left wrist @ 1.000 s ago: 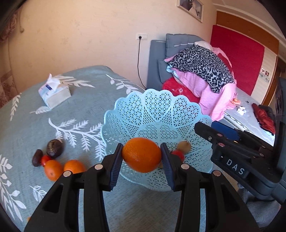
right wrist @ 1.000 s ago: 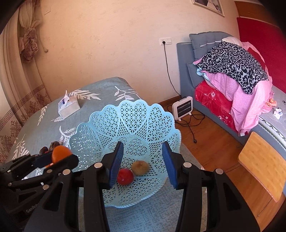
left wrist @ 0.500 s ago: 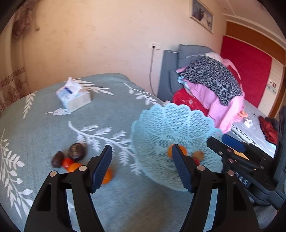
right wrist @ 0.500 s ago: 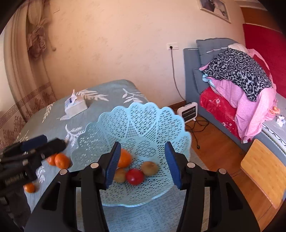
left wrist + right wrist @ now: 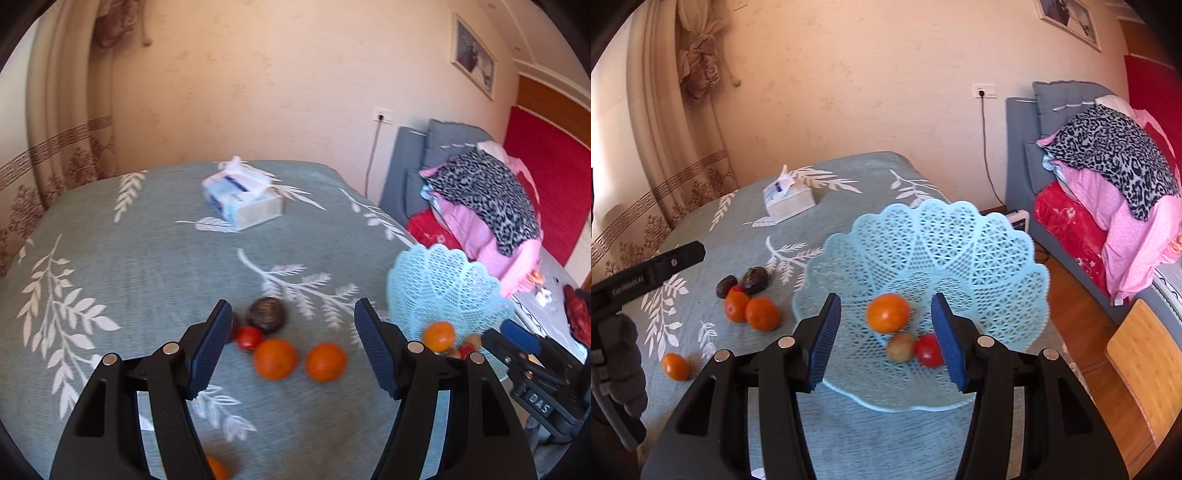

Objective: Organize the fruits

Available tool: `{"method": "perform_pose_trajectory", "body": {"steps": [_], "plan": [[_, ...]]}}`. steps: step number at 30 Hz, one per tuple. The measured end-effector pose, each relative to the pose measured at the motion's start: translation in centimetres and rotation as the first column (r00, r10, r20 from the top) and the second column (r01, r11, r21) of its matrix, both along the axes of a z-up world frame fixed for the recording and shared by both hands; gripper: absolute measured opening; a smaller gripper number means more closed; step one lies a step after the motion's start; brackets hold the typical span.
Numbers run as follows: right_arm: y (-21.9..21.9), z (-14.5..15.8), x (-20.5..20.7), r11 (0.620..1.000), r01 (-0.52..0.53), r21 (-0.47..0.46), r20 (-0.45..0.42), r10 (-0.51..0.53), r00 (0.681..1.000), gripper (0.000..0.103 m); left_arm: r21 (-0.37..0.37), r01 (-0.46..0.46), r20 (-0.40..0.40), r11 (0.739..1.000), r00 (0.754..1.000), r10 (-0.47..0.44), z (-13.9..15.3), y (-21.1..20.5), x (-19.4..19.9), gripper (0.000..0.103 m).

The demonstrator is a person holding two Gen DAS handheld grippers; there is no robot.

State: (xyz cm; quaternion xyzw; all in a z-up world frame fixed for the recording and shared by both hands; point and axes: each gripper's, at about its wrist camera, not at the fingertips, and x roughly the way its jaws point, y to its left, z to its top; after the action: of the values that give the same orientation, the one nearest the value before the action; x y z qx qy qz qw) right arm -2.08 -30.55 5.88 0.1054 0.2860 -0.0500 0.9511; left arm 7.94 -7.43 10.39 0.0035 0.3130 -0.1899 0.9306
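Note:
In the left wrist view my left gripper (image 5: 291,350) is open and holds nothing. It hovers over two oranges (image 5: 275,359) (image 5: 325,362), a red tomato (image 5: 249,336) and a dark round fruit (image 5: 266,314) on the grey-green leaf-patterned tablecloth (image 5: 147,258). The light-blue lattice basket (image 5: 443,288) stands to the right. My right gripper (image 5: 886,332) is open above the basket's (image 5: 997,229) near side. In the basket lie an orange (image 5: 888,312), a kiwi (image 5: 900,346) and a red tomato (image 5: 928,350); none is touched by the pads.
A tissue box (image 5: 242,201) sits at the far side of the table. A small orange (image 5: 676,366) lies apart near the front left. A gloved hand (image 5: 617,354) holds the left gripper. A bed with piled bedding (image 5: 1108,192) is to the right, and a wooden stool (image 5: 1145,362) stands at the lower right.
My left gripper released the orange into the basket, opened wide and swung left over the loose fruit on the table. My right gripper widened a little and eased back from the basket.

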Motion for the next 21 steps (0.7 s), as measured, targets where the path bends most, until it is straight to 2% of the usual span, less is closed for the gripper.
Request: {"method": "perform_pose_trajectory", "body": {"steps": [11,21], "plan": [[3.9,-0.1,0.5,0.993,-0.114,0.017,-0.012,0.114,0.993,0.052,0.003,-0.082,-0.022,0.997,0.996,0.082,-0.6,5.0,-1.0,0.069],[8.5,-1.1,1.2,0.975,-0.223,0.015,-0.051,0.223,0.973,0.052,0.007,-0.122,-0.094,0.992,0.988,0.123,-3.1,9.2,-3.8,0.069]]}}
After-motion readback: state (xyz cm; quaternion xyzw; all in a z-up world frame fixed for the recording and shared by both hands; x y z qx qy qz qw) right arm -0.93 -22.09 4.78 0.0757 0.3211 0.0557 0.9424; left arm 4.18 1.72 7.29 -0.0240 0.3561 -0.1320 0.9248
